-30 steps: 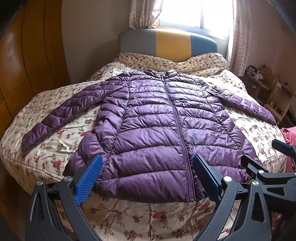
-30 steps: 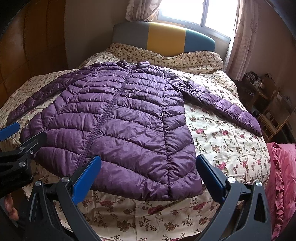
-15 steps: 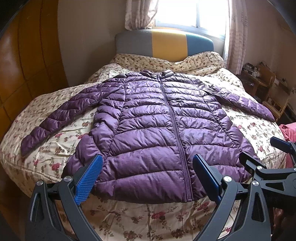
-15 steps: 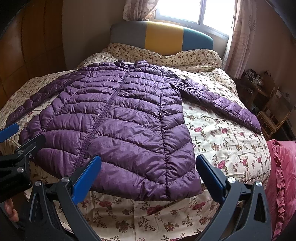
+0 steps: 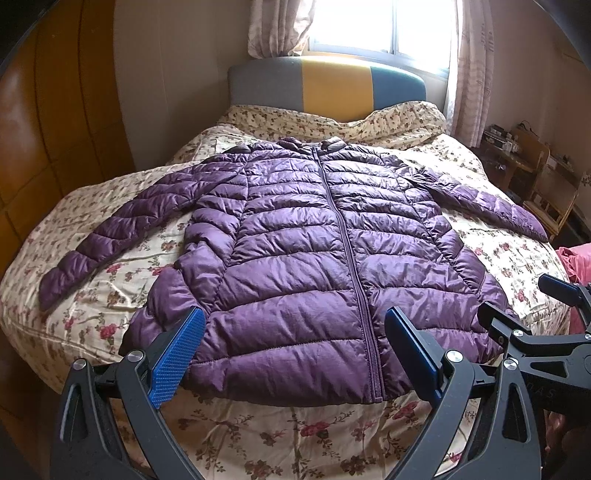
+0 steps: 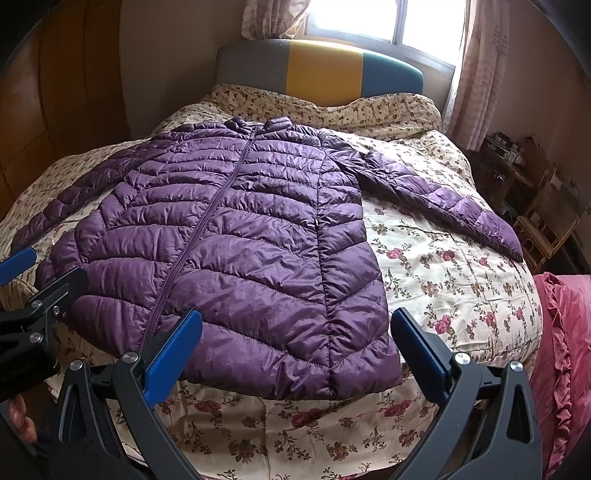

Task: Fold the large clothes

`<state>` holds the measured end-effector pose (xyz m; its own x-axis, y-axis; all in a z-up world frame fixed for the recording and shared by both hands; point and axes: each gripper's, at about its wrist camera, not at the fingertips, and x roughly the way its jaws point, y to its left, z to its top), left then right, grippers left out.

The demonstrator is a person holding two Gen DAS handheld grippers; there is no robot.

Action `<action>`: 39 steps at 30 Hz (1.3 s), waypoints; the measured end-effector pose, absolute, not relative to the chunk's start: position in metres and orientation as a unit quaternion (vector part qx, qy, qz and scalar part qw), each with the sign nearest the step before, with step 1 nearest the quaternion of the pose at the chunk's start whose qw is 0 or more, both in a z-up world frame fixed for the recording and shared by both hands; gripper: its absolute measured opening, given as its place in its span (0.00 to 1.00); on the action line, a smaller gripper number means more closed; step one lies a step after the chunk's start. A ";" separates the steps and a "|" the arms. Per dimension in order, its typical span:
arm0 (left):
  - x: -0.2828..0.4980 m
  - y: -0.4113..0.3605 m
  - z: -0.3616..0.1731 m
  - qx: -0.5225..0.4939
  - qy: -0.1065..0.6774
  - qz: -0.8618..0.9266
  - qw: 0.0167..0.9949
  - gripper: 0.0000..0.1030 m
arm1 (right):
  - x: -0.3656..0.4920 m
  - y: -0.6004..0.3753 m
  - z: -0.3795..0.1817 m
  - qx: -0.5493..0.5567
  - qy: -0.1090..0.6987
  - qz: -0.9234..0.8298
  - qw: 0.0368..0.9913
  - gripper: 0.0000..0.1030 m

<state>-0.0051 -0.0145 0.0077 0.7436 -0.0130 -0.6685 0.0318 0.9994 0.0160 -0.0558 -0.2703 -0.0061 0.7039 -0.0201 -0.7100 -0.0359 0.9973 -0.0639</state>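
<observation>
Left gripper (image 5: 293, 354): jaws wide apart, holding nothing, above hem. Right gripper (image 6: 295, 354): same, just beside left. Jacket (image 5: 314, 258) ahead of both: flat on quilt (image 5: 295, 435), zipped, sleeves spread outward. Headboard (image 5: 332, 85) beyond collar, window (image 5: 380, 22) behind.

We see a bed with a floral quilt (image 5: 517, 258) and a grey, yellow and teal headboard (image 5: 332, 85) at the far end. Behind it a bright window (image 5: 380, 26) with curtains (image 5: 469, 74); wooden furniture (image 5: 543, 184) far right, red fabric (image 6: 561, 350) near right.
</observation>
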 end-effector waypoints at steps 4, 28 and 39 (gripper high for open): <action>-0.006 -0.015 0.008 0.013 0.358 -0.013 0.934 0.94 | -0.055 -0.271 -0.007 -0.035 0.386 0.004 0.922 0.98; 0.057 -0.006 -0.012 -0.017 0.413 -0.058 0.909 0.94 | 0.003 -0.364 -0.041 0.092 0.434 -0.052 0.895 0.95; 0.173 0.025 -0.021 -0.046 0.427 -0.032 0.902 0.94 | 0.076 -0.555 -0.075 0.308 0.405 -0.201 0.837 0.64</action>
